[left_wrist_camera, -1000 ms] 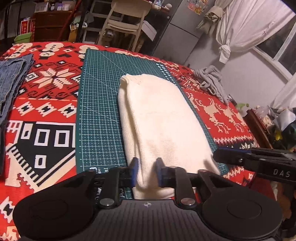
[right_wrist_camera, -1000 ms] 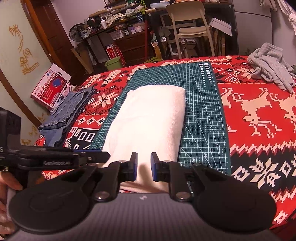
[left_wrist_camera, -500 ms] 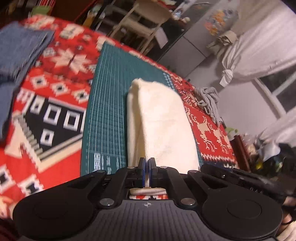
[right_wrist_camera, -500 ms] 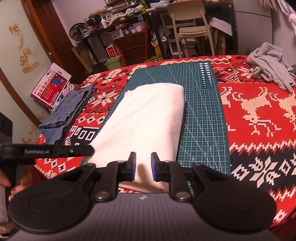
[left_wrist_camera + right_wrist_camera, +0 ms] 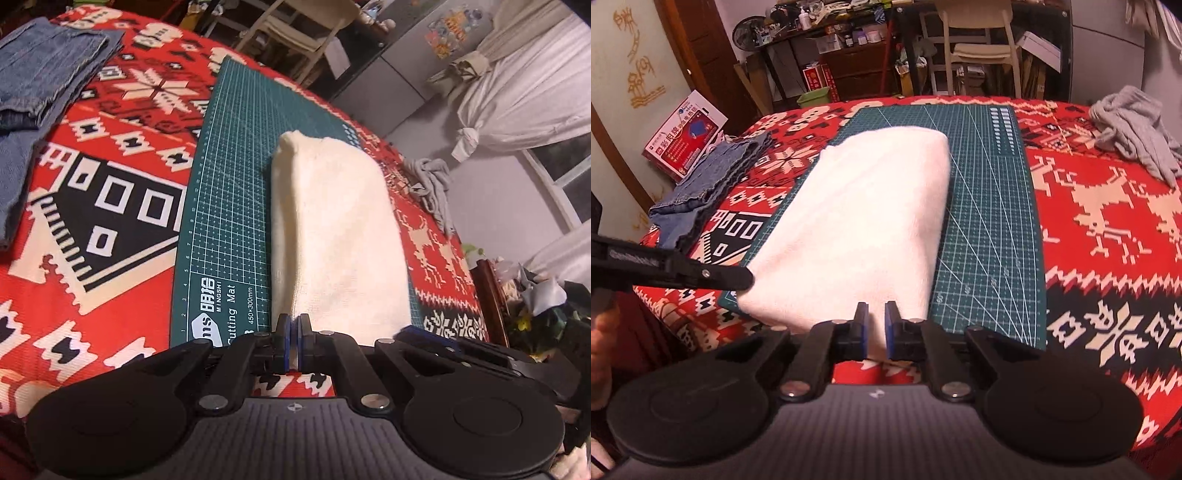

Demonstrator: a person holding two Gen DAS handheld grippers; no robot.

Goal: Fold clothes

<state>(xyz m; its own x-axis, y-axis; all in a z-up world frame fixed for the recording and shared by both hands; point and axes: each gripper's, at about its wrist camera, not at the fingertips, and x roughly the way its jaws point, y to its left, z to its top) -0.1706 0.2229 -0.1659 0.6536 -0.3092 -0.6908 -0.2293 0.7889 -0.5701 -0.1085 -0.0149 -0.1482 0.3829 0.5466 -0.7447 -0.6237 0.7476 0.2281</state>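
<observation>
Since a second ago the left gripper (image 5: pixel 294 341) has pinched shut on the near edge of the cream cloth (image 5: pixel 340 236) lying on the green mat (image 5: pixel 225 221). Right gripper (image 5: pixel 876 328) is closing, cloth between its jaws. Next — lift both ends and fold away. Mat reads "MINGSHI Cutting Mat".
</observation>
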